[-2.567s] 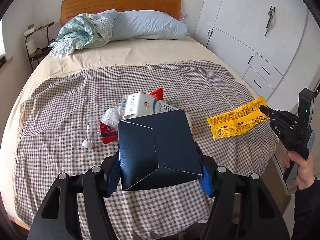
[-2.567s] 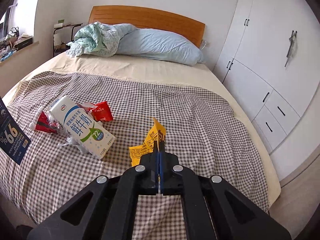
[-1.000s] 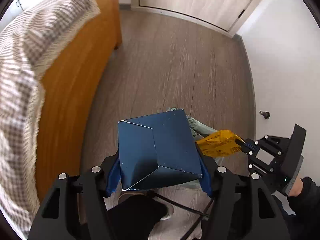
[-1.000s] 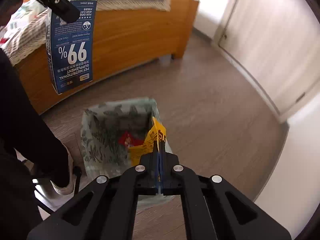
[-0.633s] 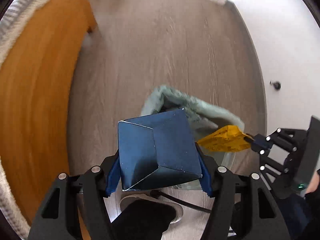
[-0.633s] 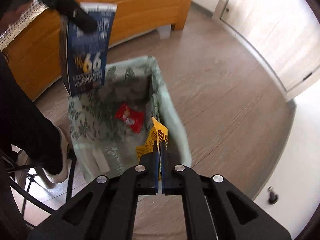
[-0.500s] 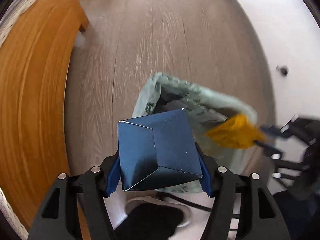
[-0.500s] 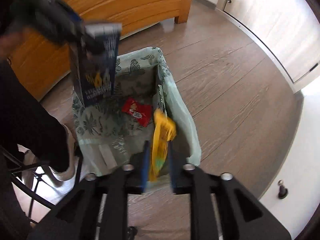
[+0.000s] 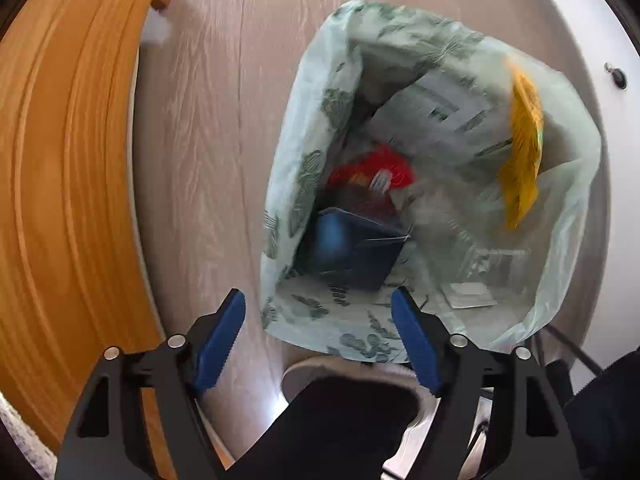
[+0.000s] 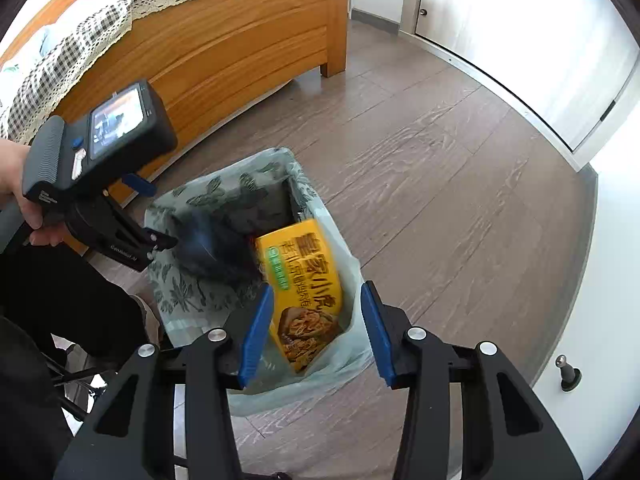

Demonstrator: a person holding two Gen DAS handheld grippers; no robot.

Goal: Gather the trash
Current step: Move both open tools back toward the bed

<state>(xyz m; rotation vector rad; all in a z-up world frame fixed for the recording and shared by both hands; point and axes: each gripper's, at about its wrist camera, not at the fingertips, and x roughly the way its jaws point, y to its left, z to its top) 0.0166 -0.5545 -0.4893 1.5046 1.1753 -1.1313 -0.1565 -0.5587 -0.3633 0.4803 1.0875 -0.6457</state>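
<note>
Both jaws opening, empty; left gripper (image 9: pixel 318 332) over the bin bag (image 9: pixel 296 184), blue box (image 9: pixel 352 248) inside; right gripper (image 10: pixel 316 332) at six o'clock of the yellow packet (image 10: pixel 306 280).

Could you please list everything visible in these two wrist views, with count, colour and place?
trash bag: one, pale green with leaf print, open on the floor beside the bed.
blue box: one, dark blue, blurred, inside the bag below the left gripper.
yellow packet: one, yellow, inside the bag against its wall.
red wrapper: one, red, deep in the bag.
bed frame: one, orange wood, beside the bag.
checked blanket: one, brown and white, on the bed.
floor: grey-brown wood planks.
cupboard doors: white, along the far wall.
door stop: one, dark, at the wall's foot.
left gripper: black with blue pads, jaws opening, empty.
right gripper: same build, jaws opening, empty.
hand: one, holding the left gripper's handle.
</note>
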